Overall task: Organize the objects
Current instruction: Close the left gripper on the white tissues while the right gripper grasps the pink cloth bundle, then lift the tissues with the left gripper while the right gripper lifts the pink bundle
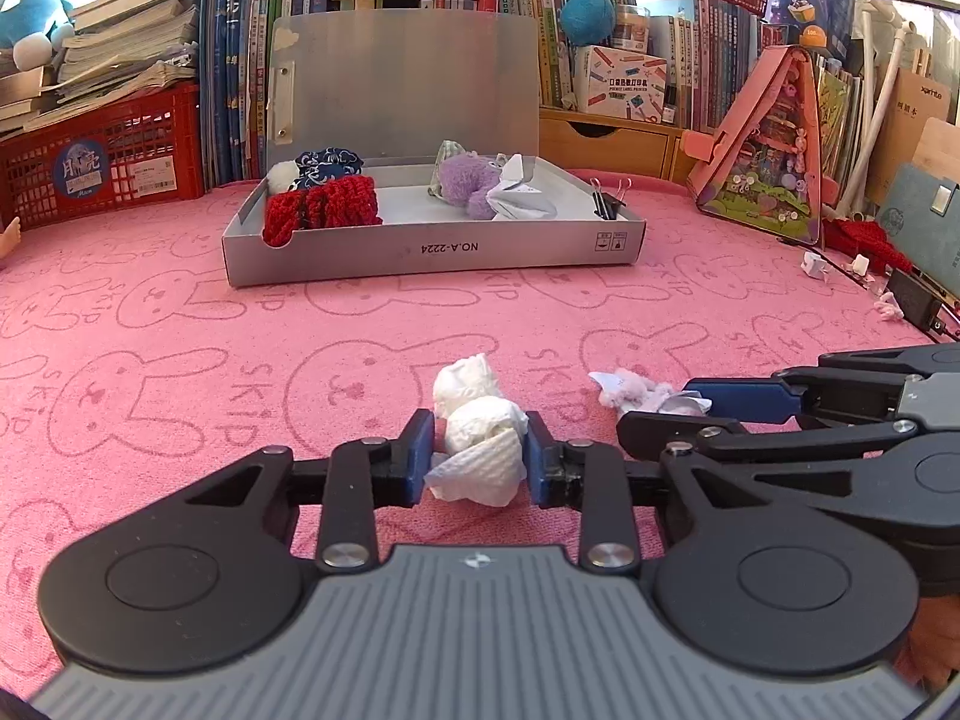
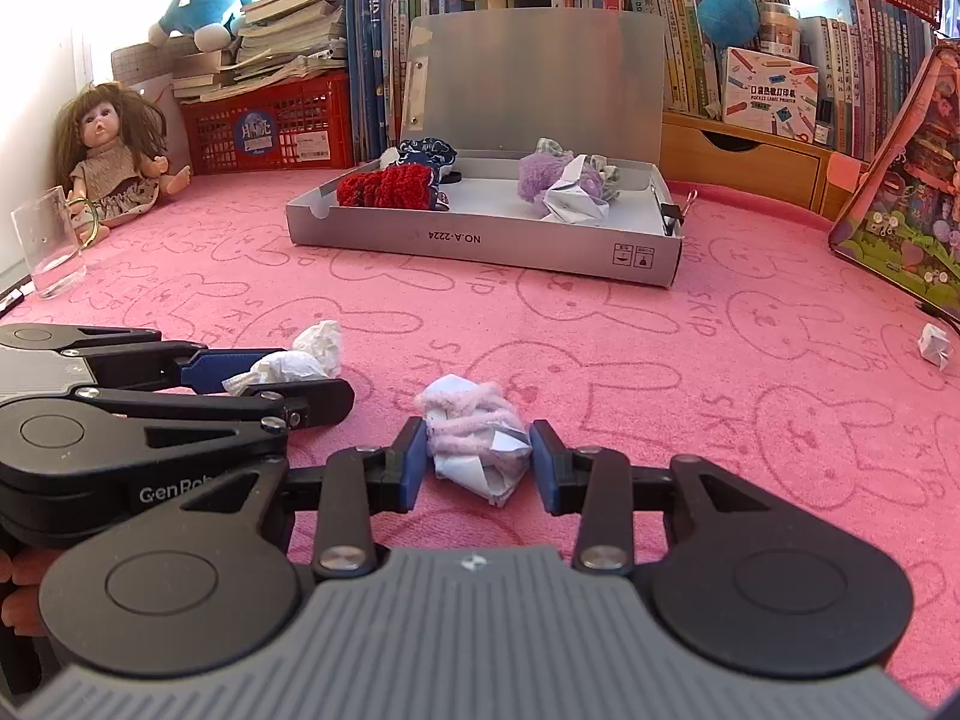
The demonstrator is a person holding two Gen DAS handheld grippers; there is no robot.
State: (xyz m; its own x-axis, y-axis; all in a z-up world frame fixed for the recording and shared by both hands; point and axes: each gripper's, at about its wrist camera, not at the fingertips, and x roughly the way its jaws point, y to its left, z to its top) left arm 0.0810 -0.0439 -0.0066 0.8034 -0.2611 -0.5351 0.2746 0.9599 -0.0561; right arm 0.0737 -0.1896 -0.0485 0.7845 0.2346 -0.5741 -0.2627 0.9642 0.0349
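While I held both tools low over the tabletop, covered in fuzzy pink towelling printed with rabbit outlines, my left gripper had its blue-padded fingers clenched on a crumpled white tissue wad, soft and dimpled, which rested on the cloth between them. My right gripper was likewise clamped on a lumpy bundle of creased white paper wound with pale pink fuzzy yarn, also resting on the towelling. Well beyond them sat a shallow grey cardboard box with its lid propped upright, holding a chunky red knit piece, a fluffy purple plush and a crushed paper ball.
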